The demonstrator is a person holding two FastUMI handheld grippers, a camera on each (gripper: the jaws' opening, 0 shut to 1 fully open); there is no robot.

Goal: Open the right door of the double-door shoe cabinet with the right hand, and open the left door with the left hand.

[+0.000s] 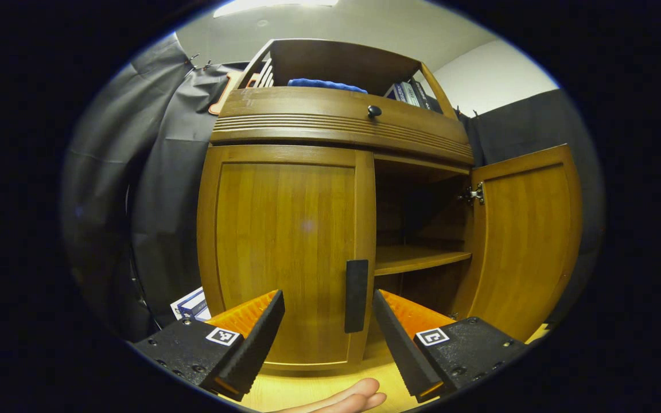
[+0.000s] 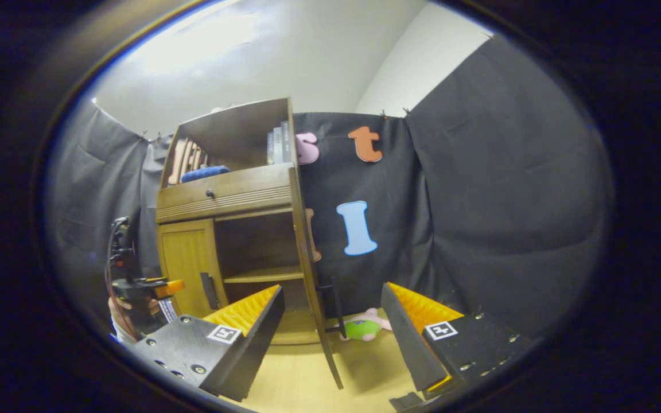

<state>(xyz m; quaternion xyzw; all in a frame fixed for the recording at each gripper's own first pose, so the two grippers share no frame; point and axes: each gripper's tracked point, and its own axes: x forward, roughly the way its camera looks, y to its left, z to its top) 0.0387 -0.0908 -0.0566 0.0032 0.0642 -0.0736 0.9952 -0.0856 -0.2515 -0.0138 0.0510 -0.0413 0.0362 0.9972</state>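
Observation:
The wooden shoe cabinet (image 1: 336, 120) fills the left gripper view. Its left door (image 1: 284, 246) is closed, with a dark vertical handle (image 1: 356, 295) at its right edge. My left gripper (image 1: 327, 338) is open just in front of that handle, not touching it. The right door (image 1: 528, 241) stands swung open, baring an inner shelf (image 1: 416, 258). In the right gripper view that open right door (image 2: 307, 258) shows edge-on, its handle (image 2: 330, 304) between and beyond the fingers of my open right gripper (image 2: 330, 327). Farther left, the left gripper (image 2: 147, 287) sits before the closed left door (image 2: 187, 264).
A drawer with a round knob (image 1: 374, 110) runs above the doors, with books (image 1: 411, 92) and a blue cloth (image 1: 325, 85) on the top shelf. A plush toy (image 2: 365, 328) lies on the floor behind the open door. Boxes (image 1: 193, 304) sit left of the cabinet. A hand (image 1: 342, 401) shows below.

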